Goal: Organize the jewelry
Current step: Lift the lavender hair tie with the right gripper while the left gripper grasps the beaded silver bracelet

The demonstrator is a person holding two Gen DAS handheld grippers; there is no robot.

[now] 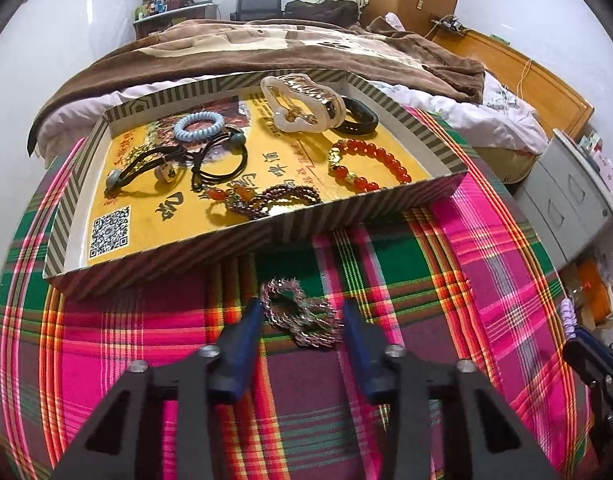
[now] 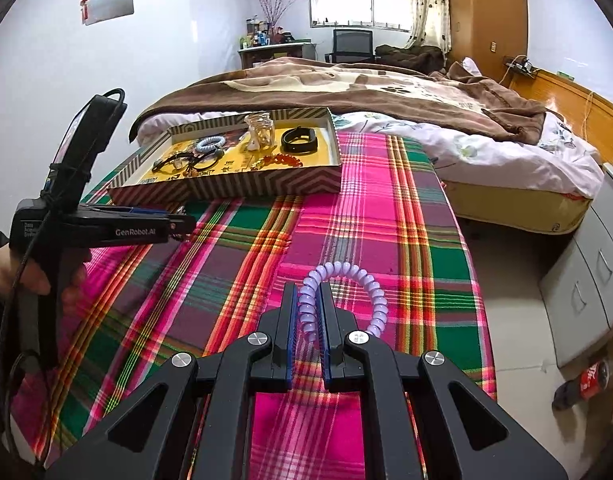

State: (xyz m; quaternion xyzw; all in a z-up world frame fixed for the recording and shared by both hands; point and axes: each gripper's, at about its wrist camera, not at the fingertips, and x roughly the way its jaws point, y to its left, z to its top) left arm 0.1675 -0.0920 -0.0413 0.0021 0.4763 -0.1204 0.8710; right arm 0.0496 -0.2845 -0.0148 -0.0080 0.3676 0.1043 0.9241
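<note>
A bright plaid cloth (image 2: 370, 208) of pink, green and red covers the desk, and a striped box tray (image 1: 242, 240) sits at its far end, close to the bed (image 2: 386, 92) with the brown blanket. Inside the tray, on a yellow sheet, lie many pretty things: a pale blue coil hair tie (image 1: 198, 126), black hair ties (image 1: 222, 164), a red bead bracelet (image 1: 370, 164), a dark bead bracelet (image 1: 282, 200), a white hair claw (image 1: 302, 106) and a black bangle (image 1: 358, 120). Just in front of the tray, on the cloth, lies a sparkly purple bead bracelet (image 1: 302, 314), all twisted up. The left gripper (image 1: 302, 308) points down at it with one blue finger (image 1: 246, 332) on each side of the beads. The fingers are partly spread, and the left one seems to touch the beads, but I cannot tell if they squeeze them yet. A hand (image 2: 10, 268) holds that gripper from the left side of the desk. The right gripper (image 2: 308, 312) is pressed together on a light purple coil hair tie (image 2: 358, 292). It pinches one side of the coil, and the rest of the loop sticks out to the right, above the cloth. A grey cabinet (image 2: 586, 280) stands on the floor to the right, with a cola bottle (image 2: 586, 384) lying near it.
</note>
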